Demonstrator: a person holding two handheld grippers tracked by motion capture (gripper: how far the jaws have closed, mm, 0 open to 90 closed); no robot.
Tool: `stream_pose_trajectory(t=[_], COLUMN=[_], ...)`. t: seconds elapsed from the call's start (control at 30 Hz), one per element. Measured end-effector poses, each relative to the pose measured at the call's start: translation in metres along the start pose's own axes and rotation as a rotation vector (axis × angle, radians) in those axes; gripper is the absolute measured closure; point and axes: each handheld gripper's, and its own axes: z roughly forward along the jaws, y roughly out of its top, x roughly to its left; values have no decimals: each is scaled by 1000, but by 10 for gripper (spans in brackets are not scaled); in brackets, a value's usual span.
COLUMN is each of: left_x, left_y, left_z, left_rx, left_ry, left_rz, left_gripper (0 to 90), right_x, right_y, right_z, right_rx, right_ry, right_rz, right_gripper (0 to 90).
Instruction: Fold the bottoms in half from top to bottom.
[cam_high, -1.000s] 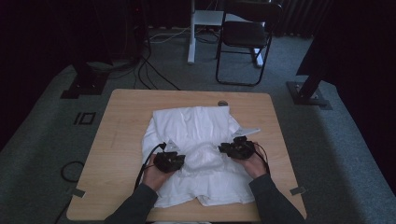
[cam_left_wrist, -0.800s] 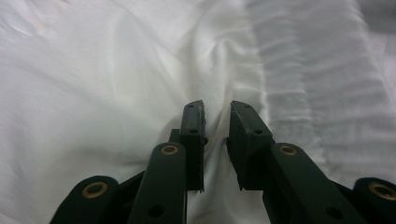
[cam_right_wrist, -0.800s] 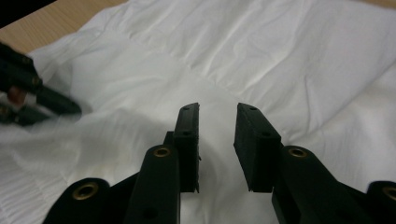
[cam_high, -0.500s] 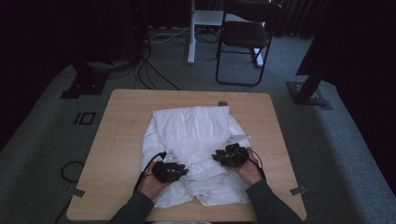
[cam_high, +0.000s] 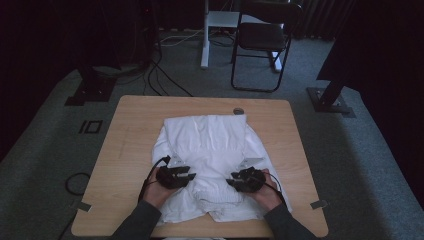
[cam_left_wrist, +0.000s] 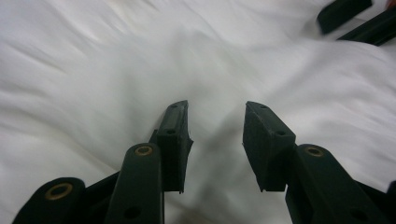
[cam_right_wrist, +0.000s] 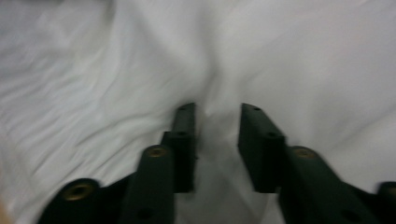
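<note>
Folding a white cloth (cam_high: 210, 155) lying in the middle of the wooden tabletop (cam_high: 125, 130). Working at the near part of the cloth, with the left gripper (cam_high: 186, 176) and the right gripper (cam_high: 233, 183) side by side, a little apart. Having just been opening the fingers (cam_left_wrist: 173, 135) on both; now standing partly open, with soft cloth under the gaps but nothing pinched, in the left gripper view and in the right gripper view (cam_right_wrist: 217, 140) alike. Letting go gently, so the fold probably is not getting pulled loose. Lifting both grippers straight up together. Keeping the fingertips from catching a wrinkle. Looking for the next edge to pick up, likely the bumpy near corners.
</note>
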Motion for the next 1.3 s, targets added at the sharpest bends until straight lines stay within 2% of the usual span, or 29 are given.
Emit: stream_pose_trajectory(t=[0.03,0.07,0.1,0.17,0.2,0.23,0.27,0.33,0.43,0.53,0.6,0.67,0.73,0.87,1.07,1.1,1.17,1.3], left_x=[3,3,18,29,34,34,45,50,63,69,72,73,72,64,47,47,39,27], left_y=[4,4,19,28,32,32,36,36,31,23,17,13,9,0,-14,-14,-20,-27], left_z=[1,1,4,9,13,13,23,28,50,60,59,56,52,44,32,32,27,20], left_rx=[-9,-9,-30,-31,-29,-29,-27,-20,24,45,19,9,5,-4,-12,-12,-12,-10], left_ry=[17,17,69,104,114,114,135,139,154,139,122,111,104,89,65,65,59,55], left_rz=[-8,-8,-28,-41,-52,-52,-71,-87,-111,-118,-130,-140,-130,-112,-85,-85,-81,-74], left_gripper=[611,606,591,590,588,586,581,580,576,578,589,603,606,607,605,605,605,603], right_x=[-7,-12,-27,-45,-54,-54,-70,-83,-96,-102,-103,-103,-101,-91,-67,-67,-57,-47], right_y=[5,9,18,30,36,36,46,55,64,62,56,49,45,37,24,24,16,8], right_z=[-3,-5,-7,-4,0,0,9,20,42,62,70,68,64,55,43,43,37,30], right_rx=[-37,-59,-108,-137,-146,-146,-162,-179,-156,-76,-30,-57,-48,-25,5,5,10,7], right_ry=[-44,-72,-116,-160,-171,-171,-186,-194,-210,-233,-242,-239,-233,-216,-211,-211,-205,-191], right_rz=[11,26,63,96,108,108,119,138,158,160,173,199,232,216,195,195,189,182], right_gripper=[562,543,522,514,512,512,522,531,535,532,529,532,535,538,538,538,538,538])
